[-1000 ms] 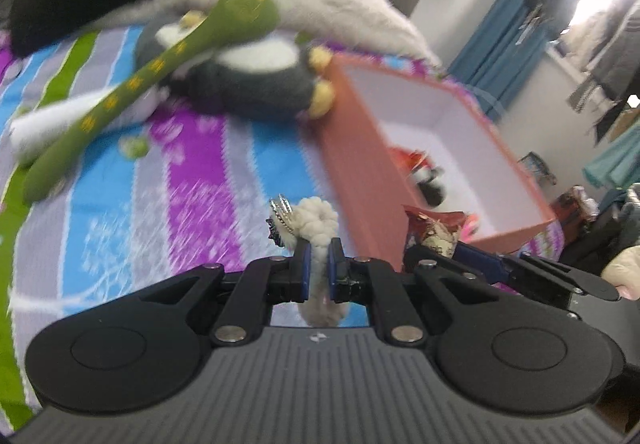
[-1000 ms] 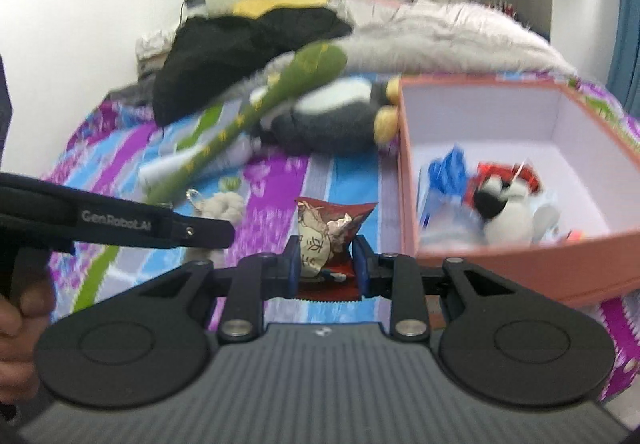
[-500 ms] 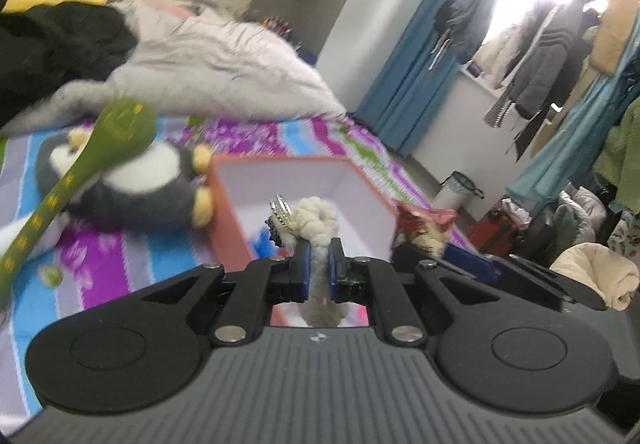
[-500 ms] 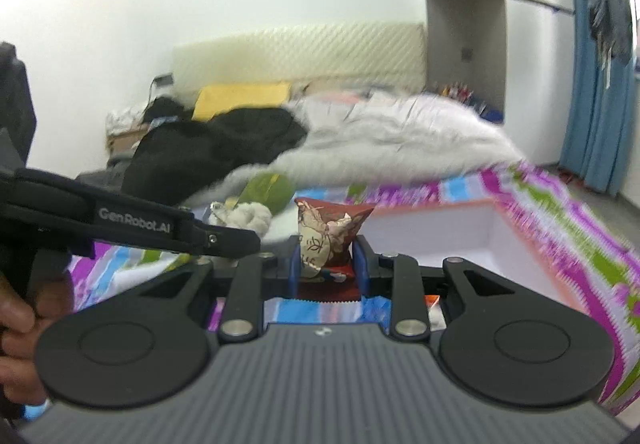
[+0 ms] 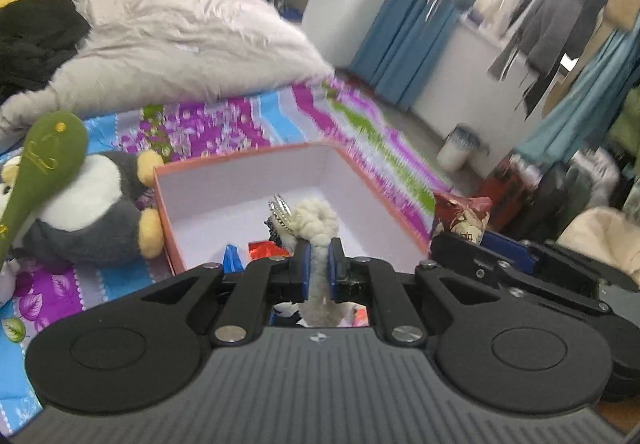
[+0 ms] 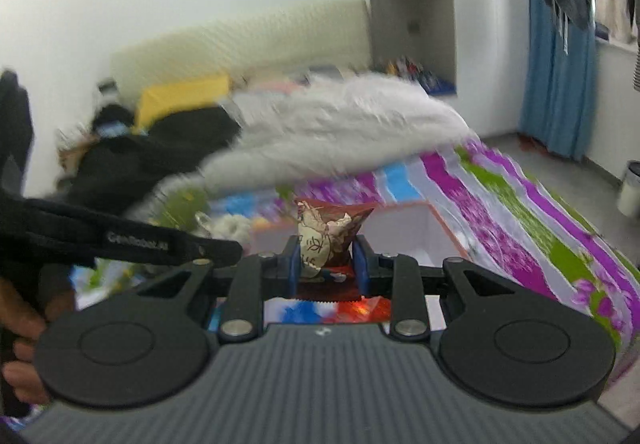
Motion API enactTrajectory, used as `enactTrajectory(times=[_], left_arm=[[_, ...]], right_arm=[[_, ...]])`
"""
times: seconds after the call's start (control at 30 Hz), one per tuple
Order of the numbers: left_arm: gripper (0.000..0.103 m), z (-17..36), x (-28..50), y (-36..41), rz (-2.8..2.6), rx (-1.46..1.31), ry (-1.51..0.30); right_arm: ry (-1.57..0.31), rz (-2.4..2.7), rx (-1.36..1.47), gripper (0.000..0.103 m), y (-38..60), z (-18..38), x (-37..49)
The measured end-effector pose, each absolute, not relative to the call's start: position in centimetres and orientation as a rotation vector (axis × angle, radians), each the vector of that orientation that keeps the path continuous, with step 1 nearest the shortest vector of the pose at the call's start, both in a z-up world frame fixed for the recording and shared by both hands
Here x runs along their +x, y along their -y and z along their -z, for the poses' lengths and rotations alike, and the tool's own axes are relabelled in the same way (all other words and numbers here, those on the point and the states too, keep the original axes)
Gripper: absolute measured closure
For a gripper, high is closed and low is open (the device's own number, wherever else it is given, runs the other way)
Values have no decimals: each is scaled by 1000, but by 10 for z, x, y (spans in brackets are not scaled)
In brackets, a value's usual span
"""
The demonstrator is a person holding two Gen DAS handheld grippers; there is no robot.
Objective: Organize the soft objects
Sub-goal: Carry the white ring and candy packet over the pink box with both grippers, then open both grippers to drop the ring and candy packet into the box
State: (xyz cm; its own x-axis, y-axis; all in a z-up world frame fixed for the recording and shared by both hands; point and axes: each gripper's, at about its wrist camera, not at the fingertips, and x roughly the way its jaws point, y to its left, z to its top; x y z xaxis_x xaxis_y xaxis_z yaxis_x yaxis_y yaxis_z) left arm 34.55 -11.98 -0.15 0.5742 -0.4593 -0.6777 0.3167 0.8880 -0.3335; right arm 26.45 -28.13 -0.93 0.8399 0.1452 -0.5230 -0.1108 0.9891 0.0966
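My left gripper (image 5: 318, 268) is shut on a cream knitted charm with a metal key ring (image 5: 314, 222), held above the orange box with a white inside (image 5: 240, 199). My right gripper (image 6: 325, 264) is shut on a red-brown snack packet (image 6: 328, 238), held over the same box (image 6: 444, 228). The packet also shows at the right of the left wrist view (image 5: 460, 213). Several small items lie in the box, among them a blue one (image 5: 232, 258) and a red one (image 5: 266, 248).
A grey and white penguin plush (image 5: 88, 211) and a long green plush (image 5: 38, 171) lie left of the box on the striped bedspread (image 5: 360, 115). A grey fluffy blanket (image 5: 180, 43) and black clothes (image 5: 36, 39) lie behind. The bed edge is to the right.
Both grippers have risen and moved forward over the box with their objects still held. The views have tilted up towards the room.
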Motion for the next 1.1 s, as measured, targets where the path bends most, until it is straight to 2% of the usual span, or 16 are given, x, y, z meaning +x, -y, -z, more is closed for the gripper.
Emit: enactTrajectory(times=[0.13, 0.37, 0.6, 0.77, 0.83, 0.9, 1.1], left_arm=[[92, 43, 369, 152, 421, -84, -930], [92, 106, 405, 174, 412, -97, -1102], [92, 132, 425, 183, 369, -52, -1174], [91, 134, 427, 186, 363, -42, -1186], [83, 135, 427, 185, 358, -53, -1201], [65, 133, 425, 184, 347, -56, -1203], [64, 101, 414, 179, 368, -22, -1145]], right_arm=[[-688, -98, 85, 72, 297, 40, 293], [-862, -52, 61, 72, 312, 98, 326], [-980, -34, 65, 72, 322, 144, 345], [-1006, -23, 105, 71, 334, 156, 345], [-1008, -26, 129, 69, 338, 156, 343], [-1004, -27, 138, 62, 339, 154, 340], [-946, -33, 136, 59, 340, 128, 325]])
